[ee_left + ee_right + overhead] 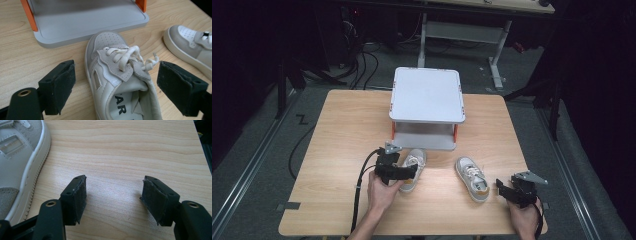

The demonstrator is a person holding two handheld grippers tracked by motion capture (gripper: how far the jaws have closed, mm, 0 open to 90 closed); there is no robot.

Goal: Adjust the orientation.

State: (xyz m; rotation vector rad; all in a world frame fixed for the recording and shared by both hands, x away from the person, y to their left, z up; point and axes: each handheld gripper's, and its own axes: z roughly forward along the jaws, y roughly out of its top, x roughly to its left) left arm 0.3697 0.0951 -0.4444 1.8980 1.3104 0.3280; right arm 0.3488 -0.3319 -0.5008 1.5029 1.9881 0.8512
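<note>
The worktop [337,130] is a light wooden board with rounded corners, lit brightly from above. Around it the room is dark. The floor [267,150] is grey carpet, with metal rails [247,175] that run along both sides of the worktop. Black cables [362,65] lie on the floor beyond the far left corner. Behind the far edge stands a second desk with white metal legs [497,55], and its top is almost out of sight.
</note>
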